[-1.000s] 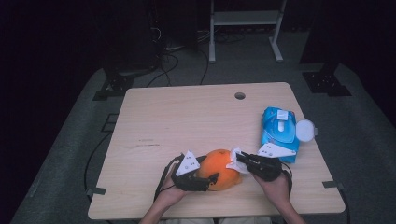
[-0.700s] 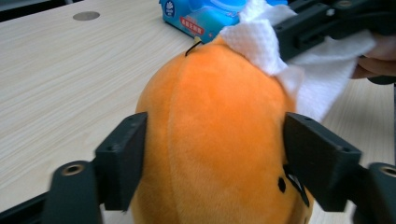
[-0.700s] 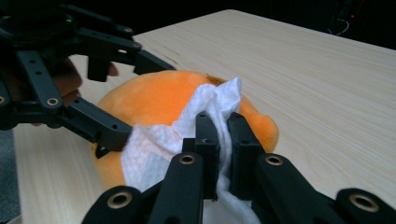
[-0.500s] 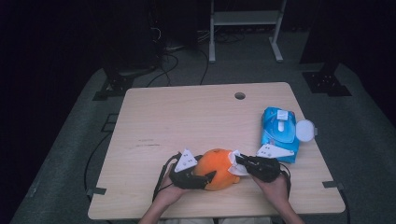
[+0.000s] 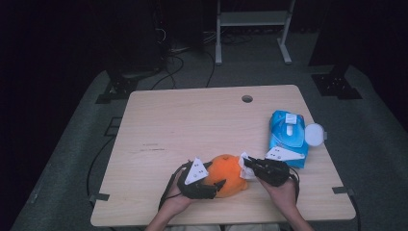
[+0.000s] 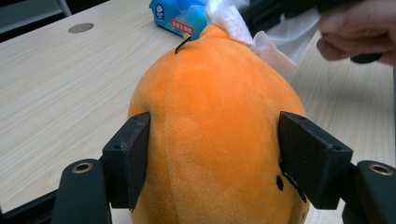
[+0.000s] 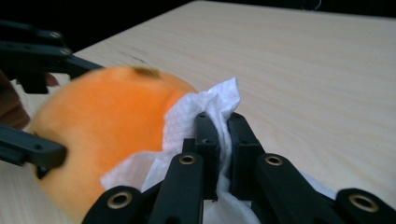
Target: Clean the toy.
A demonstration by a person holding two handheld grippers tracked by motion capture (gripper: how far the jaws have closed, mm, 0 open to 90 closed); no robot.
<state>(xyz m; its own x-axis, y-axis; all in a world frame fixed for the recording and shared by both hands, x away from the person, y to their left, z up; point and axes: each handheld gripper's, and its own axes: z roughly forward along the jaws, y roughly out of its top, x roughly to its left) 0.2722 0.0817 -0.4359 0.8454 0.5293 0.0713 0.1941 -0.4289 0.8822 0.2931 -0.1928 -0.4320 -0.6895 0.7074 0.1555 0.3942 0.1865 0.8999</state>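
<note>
Nearby, blue wipes pack [image 5: 287, 137] lid open, wipe [image 7: 205, 116] pulled out

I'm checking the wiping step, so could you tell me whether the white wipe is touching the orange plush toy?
Touching: the right gripper view shows the white wipe pressed against the orange plush toy.

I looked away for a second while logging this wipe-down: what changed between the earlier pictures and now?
Little. The left tool has just been closing its jaws on the orange plush toy, which sits between them. The right tool stayed shut on the white wipe, pressed against the toy's end. Toy, hands and the blue wipes pack kept their places on the table.
</note>
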